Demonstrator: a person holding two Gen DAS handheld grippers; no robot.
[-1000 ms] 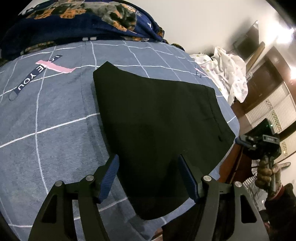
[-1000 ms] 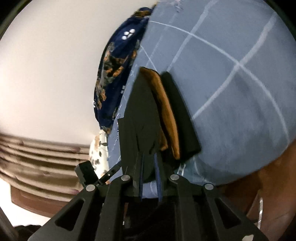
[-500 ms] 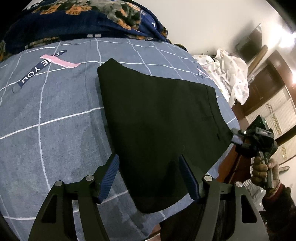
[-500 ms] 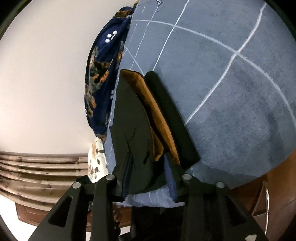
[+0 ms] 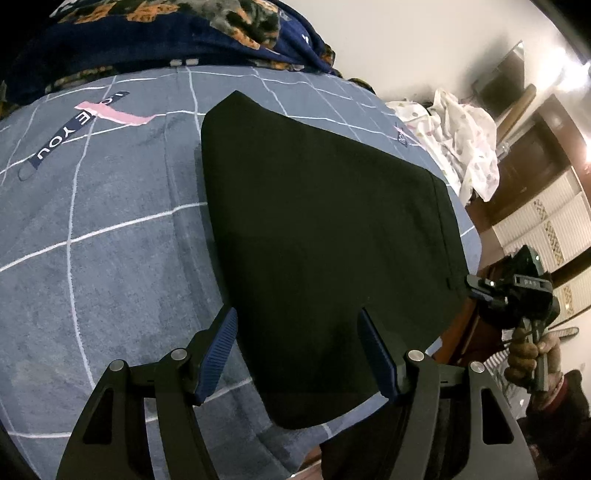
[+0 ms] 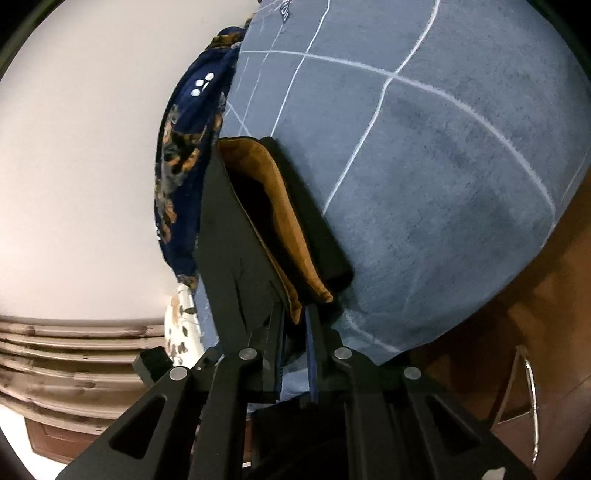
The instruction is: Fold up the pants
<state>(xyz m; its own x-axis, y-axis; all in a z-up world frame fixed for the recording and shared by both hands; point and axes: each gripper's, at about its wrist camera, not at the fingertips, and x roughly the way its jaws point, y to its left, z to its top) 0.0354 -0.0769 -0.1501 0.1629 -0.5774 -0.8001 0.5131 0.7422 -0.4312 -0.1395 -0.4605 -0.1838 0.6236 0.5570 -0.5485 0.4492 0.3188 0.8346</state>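
Closing in on the waistband edge, the right gripper [image 6: 295, 325] is narrowing its jaws at the lower centre of the right wrist view, and a corner of the black pants [image 5: 325, 243] with its tan lining [image 6: 280, 229] is sitting between the blades. Whether the pads are truly biting the cloth yet, I cannot tell; the gap is slim and the fabric is bunching right at the tips.

The pants are lying folded into a broad dark panel across the middle of the left wrist view, resting on the grey checked bedspread [image 5: 110, 236], with the near hem running down toward the bottom of the frame. The patterned navy blanket [image 5: 147, 33] is piled along the top edge, well apart from the work.

The left gripper [image 5: 297, 350] is hanging released at the bottom centre, its blue pads [image 5: 218, 350] spread wide on either side of the near end of the pants, gripping nothing. At the right edge of that same view, a hand [image 5: 532, 350] is holding the other tool's handle just beside the garment's edge.

By my reading, the step in hand is taking hold for another fold. The next move is calling for a firm pinch through all layers on the right, a matching grab by the left, then both lifting together so the panel is doubling over without the lining slipping out.
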